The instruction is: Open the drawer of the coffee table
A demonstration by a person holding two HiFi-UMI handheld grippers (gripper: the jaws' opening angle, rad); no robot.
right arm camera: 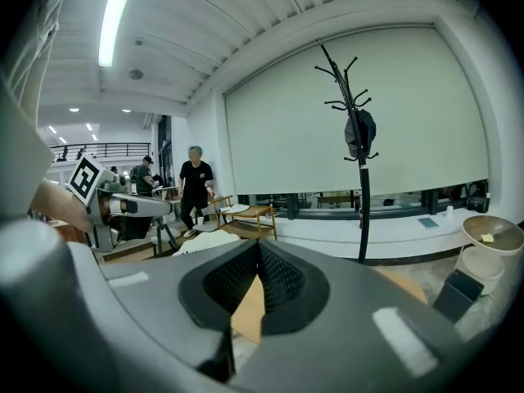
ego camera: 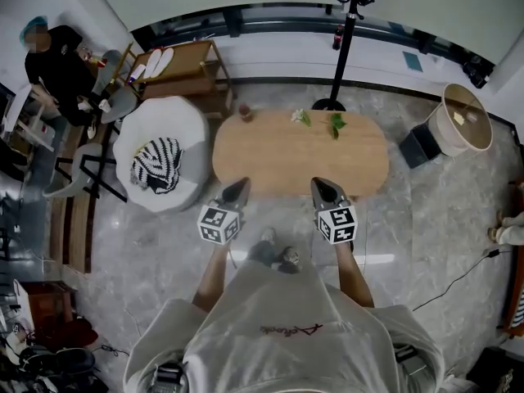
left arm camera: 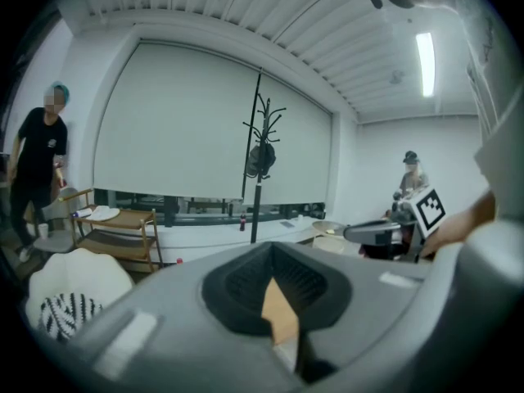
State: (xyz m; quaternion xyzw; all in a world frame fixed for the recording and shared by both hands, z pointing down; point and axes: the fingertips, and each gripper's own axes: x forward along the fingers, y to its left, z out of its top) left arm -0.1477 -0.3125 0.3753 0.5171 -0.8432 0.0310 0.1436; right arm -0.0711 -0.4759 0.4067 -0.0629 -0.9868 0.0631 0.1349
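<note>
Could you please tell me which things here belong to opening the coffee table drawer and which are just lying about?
Job: coffee table, left tool, right tool.
Lying about: striped cushion, coat stand, wooden trolley, leaf sprigs on the tabletop.

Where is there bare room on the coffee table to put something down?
The table is bare across its middle and right end, from the leaves at the far edge to the left gripper and right gripper at the near edge. Crowded along the far edge: leaves, small brown thing.
</note>
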